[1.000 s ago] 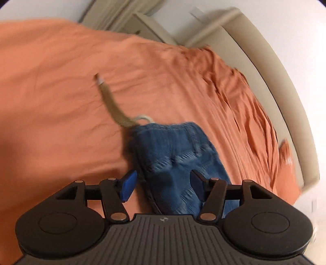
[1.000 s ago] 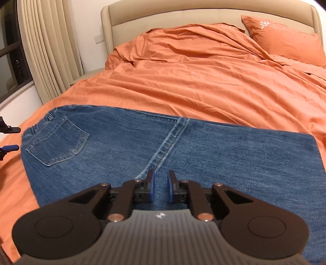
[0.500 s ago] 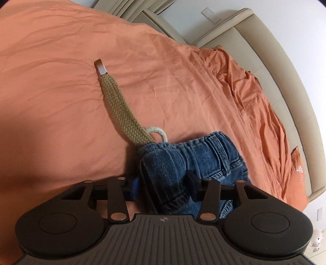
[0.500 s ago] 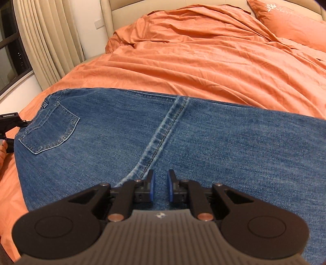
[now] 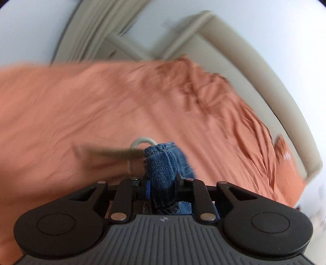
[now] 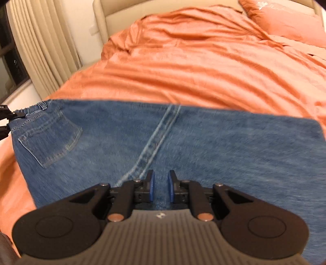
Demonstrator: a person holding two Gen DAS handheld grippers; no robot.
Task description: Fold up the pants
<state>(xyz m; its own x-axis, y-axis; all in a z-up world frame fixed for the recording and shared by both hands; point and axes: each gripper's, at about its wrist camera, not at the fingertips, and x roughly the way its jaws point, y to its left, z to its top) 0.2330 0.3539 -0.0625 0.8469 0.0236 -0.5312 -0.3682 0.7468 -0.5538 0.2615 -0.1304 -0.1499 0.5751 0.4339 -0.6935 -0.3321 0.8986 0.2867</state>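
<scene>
Blue jeans (image 6: pixel 183 142) lie spread across the orange bed, with the back pocket (image 6: pixel 51 140) at the left and a seam down the middle. My right gripper (image 6: pixel 161 188) is shut on the near edge of the jeans, with denim between its blue pads. My left gripper (image 5: pixel 162 183) is shut on the bunched waistband (image 5: pixel 163 163) and holds it above the bed. A woven olive belt (image 5: pixel 114 152) with a pale loop hangs from the waistband, blurred. The left gripper also shows at the left edge of the right wrist view (image 6: pixel 5 120), at the waistband.
The orange duvet (image 6: pixel 193 61) covers the bed, rumpled toward the beige headboard (image 5: pixel 264 81). An orange pillow (image 6: pixel 285 18) lies at the back right. Beige curtains (image 6: pixel 40 40) and a dark window (image 6: pixel 10 61) stand at the left.
My left gripper closed on the waistband and lifted it off the bed; the belt swung up with it. My right gripper stayed shut on the jeans' near edge, and the near edge has risen.
</scene>
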